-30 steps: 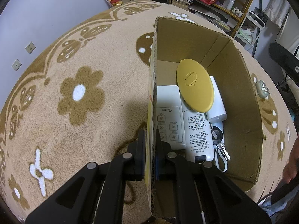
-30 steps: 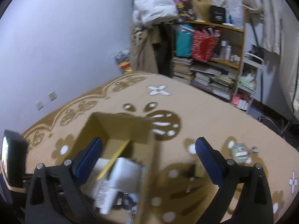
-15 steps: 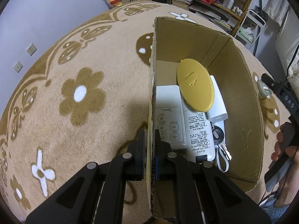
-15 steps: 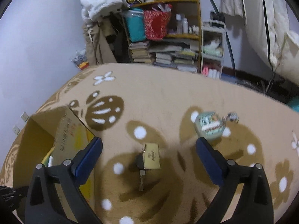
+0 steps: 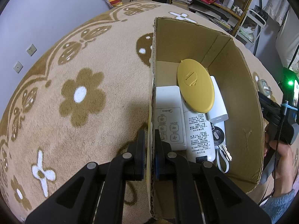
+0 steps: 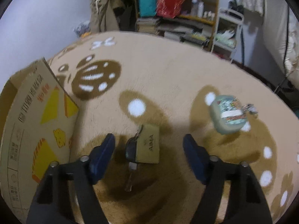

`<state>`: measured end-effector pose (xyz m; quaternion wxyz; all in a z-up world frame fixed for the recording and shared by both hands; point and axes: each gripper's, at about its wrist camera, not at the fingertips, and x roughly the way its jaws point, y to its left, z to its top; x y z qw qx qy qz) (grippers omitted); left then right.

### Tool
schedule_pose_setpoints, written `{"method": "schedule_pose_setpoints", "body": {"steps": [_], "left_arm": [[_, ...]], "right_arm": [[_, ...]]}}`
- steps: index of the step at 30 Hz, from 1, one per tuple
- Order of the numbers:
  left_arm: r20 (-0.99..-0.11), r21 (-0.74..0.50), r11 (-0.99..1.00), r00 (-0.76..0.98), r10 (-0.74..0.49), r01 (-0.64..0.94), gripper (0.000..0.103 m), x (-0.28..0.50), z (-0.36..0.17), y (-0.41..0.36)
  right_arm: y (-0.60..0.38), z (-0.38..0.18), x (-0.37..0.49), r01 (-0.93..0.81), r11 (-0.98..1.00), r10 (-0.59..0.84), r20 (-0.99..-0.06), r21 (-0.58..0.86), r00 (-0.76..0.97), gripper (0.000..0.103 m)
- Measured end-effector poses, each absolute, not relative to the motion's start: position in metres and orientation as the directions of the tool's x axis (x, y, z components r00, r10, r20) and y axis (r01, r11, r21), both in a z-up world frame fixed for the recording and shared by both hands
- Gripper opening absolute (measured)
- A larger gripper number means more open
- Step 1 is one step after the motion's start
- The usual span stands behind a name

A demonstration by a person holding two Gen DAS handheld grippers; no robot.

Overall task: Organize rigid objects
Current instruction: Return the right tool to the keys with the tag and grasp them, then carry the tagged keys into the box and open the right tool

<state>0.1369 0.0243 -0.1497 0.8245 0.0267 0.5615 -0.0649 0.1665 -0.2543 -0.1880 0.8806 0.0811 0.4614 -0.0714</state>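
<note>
My left gripper (image 5: 149, 141) is shut on the near left wall of an open cardboard box (image 5: 241, 100) on the carpet. Inside lie a yellow oval lid (image 5: 195, 88), a white remote (image 5: 169, 120), another white device (image 5: 200, 134), a white block and a key with a strap (image 5: 223, 152). My right gripper (image 6: 148, 143) is open and low over a key with a tan tag (image 6: 148, 146), which lies between its fingers on the carpet. A small green printed case (image 6: 229, 114) lies to the right. The box's outer side (image 6: 35, 123) shows at left.
A beige carpet (image 5: 80, 95) with brown flower patterns covers the floor. Shelves with books, bags and bottles (image 6: 179, 15) stand at the far wall. The person's right hand and gripper body (image 5: 278, 130) show beside the box's right wall.
The right gripper swung from over the box to the right and came down over the tagged key. The left gripper kept its hold on the box wall.
</note>
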Motion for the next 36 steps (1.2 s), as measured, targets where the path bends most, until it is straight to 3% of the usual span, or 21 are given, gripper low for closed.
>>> {"method": "schedule_pose_setpoints", "body": {"steps": [2,3,5,7,12,13,24,36], "left_arm": [[-0.930,-0.030,0.990,0.360,-0.077,0.135,0.009,0.137,-0.150,0.025],[-0.930,-0.029,0.990,0.361,-0.076,0.136,0.009,0.137,-0.150,0.024],[-0.930,-0.030,0.990,0.360,-0.078,0.135,0.009,0.137,-0.150,0.025],[-0.930,-0.031,0.990,0.360,-0.079,0.136,0.009,0.137,-0.150,0.025],[-0.930,-0.031,0.990,0.360,-0.079,0.135,0.009,0.137,-0.150,0.025],[-0.930,-0.032,0.990,0.360,-0.079,0.135,0.009,0.138,-0.150,0.025],[-0.930,-0.036,0.990,0.358,-0.082,0.135,0.009,0.139,-0.149,0.026],[-0.930,-0.038,0.990,0.357,-0.084,0.134,0.009,0.139,-0.150,0.026]], "right_arm": [[-0.253,-0.196,0.169,0.195,0.976,-0.026,-0.839,0.096,0.544,0.074],[-0.252,-0.200,0.170,0.190,0.977,-0.017,-0.848,0.099,0.529,0.065],[-0.247,-0.206,0.169,0.181,0.981,-0.041,-0.850,0.064,0.525,0.062],[-0.243,-0.205,0.165,0.178,0.983,-0.067,-0.839,0.035,0.540,0.035],[-0.236,-0.201,0.154,0.165,0.986,-0.093,-0.825,0.000,0.558,0.029],[-0.235,-0.201,0.151,0.161,0.987,-0.093,-0.824,-0.002,0.559,0.013],[-0.234,-0.160,0.145,0.172,0.978,-0.017,-0.768,0.122,0.640,0.013],[-0.198,-0.081,0.138,-0.007,0.969,0.169,-0.648,0.246,0.743,0.013]]}}
